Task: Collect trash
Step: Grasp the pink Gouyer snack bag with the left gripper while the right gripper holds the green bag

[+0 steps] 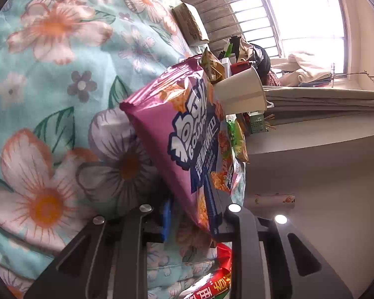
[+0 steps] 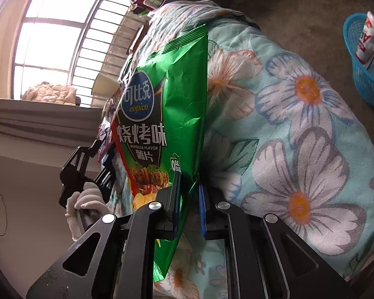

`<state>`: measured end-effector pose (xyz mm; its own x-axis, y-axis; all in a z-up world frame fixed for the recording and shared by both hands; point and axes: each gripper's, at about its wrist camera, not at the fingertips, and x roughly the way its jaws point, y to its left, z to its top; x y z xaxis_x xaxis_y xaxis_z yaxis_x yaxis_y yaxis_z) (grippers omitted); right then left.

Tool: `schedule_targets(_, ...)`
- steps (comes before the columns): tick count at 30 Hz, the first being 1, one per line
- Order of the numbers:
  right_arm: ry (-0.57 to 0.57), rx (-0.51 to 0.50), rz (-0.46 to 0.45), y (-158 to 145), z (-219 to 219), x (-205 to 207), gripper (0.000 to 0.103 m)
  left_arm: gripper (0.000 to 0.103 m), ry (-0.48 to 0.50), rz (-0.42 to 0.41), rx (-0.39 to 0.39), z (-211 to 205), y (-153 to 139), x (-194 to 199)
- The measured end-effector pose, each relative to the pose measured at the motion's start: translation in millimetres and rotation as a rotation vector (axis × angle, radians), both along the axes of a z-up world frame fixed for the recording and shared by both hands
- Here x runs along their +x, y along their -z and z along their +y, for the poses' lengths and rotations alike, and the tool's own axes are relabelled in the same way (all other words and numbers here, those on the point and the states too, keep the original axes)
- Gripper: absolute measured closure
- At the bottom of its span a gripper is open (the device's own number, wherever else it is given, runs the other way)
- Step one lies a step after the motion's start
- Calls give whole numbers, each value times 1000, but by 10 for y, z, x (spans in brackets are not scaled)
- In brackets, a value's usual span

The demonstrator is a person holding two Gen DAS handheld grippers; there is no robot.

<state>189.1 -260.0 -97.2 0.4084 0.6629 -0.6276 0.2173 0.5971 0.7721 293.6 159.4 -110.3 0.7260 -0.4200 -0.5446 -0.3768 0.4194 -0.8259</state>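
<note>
In the left wrist view my left gripper [image 1: 189, 214] is shut on the lower edge of a purple snack bag [image 1: 177, 134], held above the floral bedspread [image 1: 49, 74]. In the right wrist view my right gripper [image 2: 189, 199] is closed on a green barbecue chip bag [image 2: 167, 114] that stands up between its fingers. The left gripper [image 2: 87, 172] with its purple bag shows at the left of that view, held by a gloved hand. A white paper cup [image 1: 241, 94] and more wrappers lie beyond the purple bag. A red wrapper [image 1: 212, 284] lies below the left gripper.
A blue basket [image 2: 361, 74] holding a white and red carton stands on the floor at the right. A cardboard box [image 1: 189, 23] lies on the bedspread. A window with bars and a sill with bedding fill the background.
</note>
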Motion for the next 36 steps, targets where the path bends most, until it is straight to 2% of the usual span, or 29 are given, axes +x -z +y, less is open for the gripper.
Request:
schedule_targets(3, -1, -2, -1, -3, -5, -10, 92, 95, 21, -16, 86, -10, -141, -75)
schedule_targets(6, -2, -4, -2, -5, -6, -11, 92, 97, 74, -90, 221, 13, -477, -268)
schedule_targets(8, -5, -8, -5, -10, -4, -15, 92, 97, 125, -148, 385, -19, -811, -412)
schedule_targets(13, -11, -23, -15, -34, 28, -10, 92, 97, 271, -338, 897, -317, -1703, -1017)
schedule_targets(15, -14, -29, -22, -40, 39, -9, 92, 97, 362, -400, 1059, -511, -1924, -1261)
schedule_targets(17, -20, -36, -28, -46, 46, -7, 92, 97, 488, -429, 1152, -744, -1998, -1424)
schedule_targets(21, -24, -42, -35, -48, 41, -9, 92, 96, 745, -416, 1166, -1207, -1701, -1553)
schedule_targets(24, -26, -53, -35, -63, 42, -13, 92, 92, 824, -441, 1124, -1475, -1456, -1574)
schedule_targets(27, -27, -60, -34, -74, 35, -15, 92, 89, 804, -461, 1070, -1524, -1369, -1442)
schedule_targets(30, -26, -55, -32, -64, 24, -12, 92, 86, 787, -441, 1033, -1518, -1319, -1305)
schedule_targets(36, -20, -31, -35, -31, 2, -8, 92, 84, 781, -340, 982, -1467, -1132, -1066)
